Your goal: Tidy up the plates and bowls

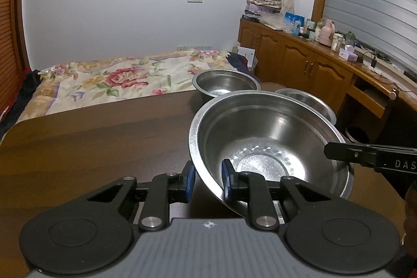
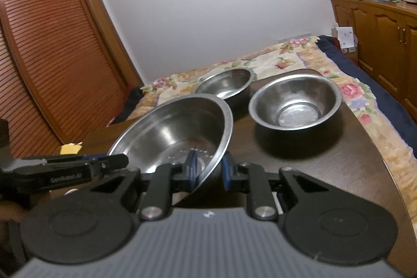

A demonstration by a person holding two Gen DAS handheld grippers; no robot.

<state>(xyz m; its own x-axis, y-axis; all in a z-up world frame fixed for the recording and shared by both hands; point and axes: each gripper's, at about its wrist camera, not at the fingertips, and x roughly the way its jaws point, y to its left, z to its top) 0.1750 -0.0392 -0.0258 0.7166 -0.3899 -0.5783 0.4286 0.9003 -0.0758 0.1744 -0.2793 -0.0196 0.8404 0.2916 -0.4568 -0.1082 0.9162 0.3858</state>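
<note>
The large steel bowl (image 1: 268, 145) is held tilted above the brown table (image 1: 91, 142) by both tools at once. The left gripper (image 1: 207, 180) is narrowed onto the bowl's rim at its near-left edge, with one blue pad outside the wall and one inside. The right gripper (image 2: 208, 171) is likewise clamped on the same bowl (image 2: 177, 129), on the rim at about 5 o'clock in the right wrist view, one pad on each side of the wall. In that view a medium bowl (image 2: 295, 103) is seen resting on the table at about 2 o'clock from the large one, apart from it, and a smaller bowl (image 2: 226, 85) stands behind, at about 12 o'clock, partly hidden by the raised rim. A bed with a flowered cover (image 1: 117, 77) lies beyond the table's far edge.
</note>
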